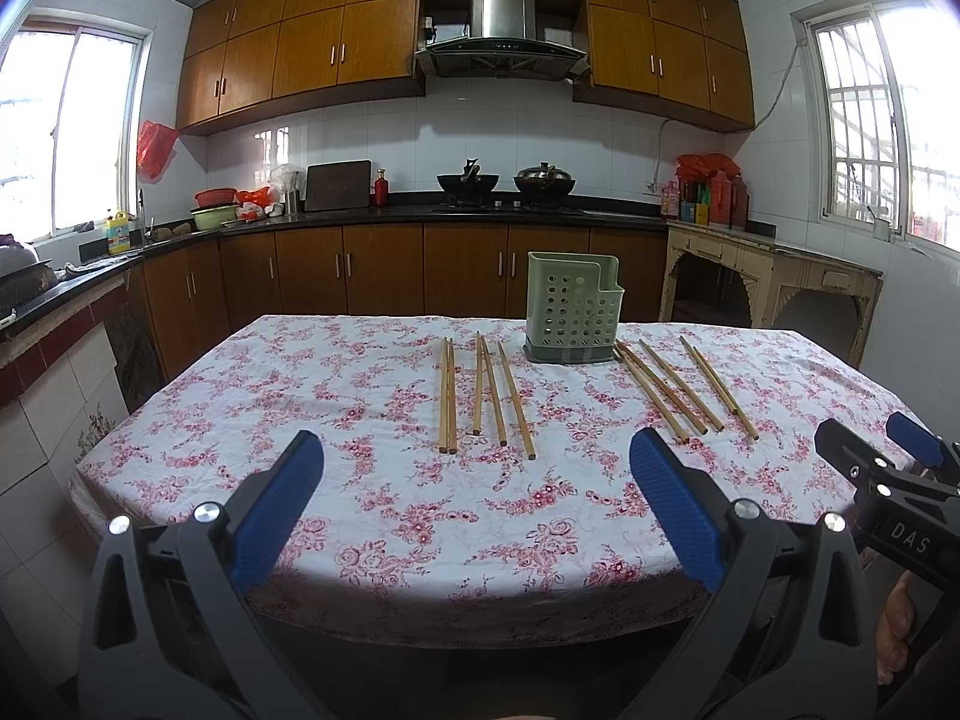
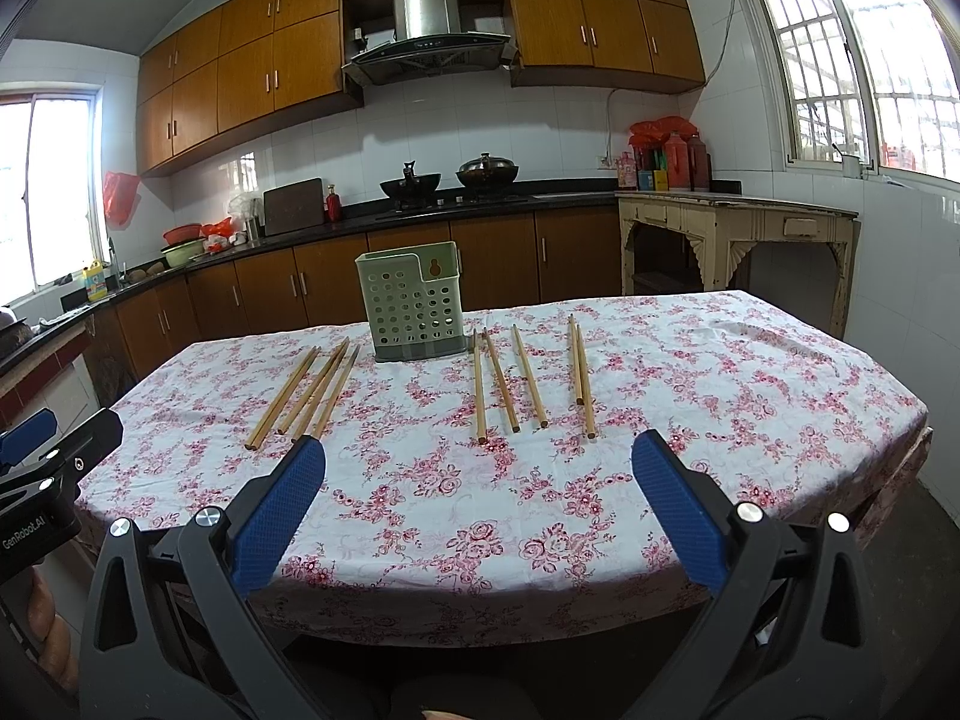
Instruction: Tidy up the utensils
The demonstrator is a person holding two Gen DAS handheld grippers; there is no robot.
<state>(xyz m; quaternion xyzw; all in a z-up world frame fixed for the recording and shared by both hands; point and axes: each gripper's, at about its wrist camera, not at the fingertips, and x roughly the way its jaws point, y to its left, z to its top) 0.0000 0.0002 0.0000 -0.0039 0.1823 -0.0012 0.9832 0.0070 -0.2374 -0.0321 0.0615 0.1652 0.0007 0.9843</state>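
Wooden cabinets (image 1: 372, 42), bright windows (image 1: 888, 120).

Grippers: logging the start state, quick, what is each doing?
Left gripper: open, holding nothing.
Right gripper: open, holding nothing.

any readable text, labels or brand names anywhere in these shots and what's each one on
"DAS": on the body of the right gripper, left wrist view; the word may be cut off.
"GenRobot.AI": on the body of the left gripper, right wrist view.
Labels on the yellow bottle and the containers on the side table: too small to read.
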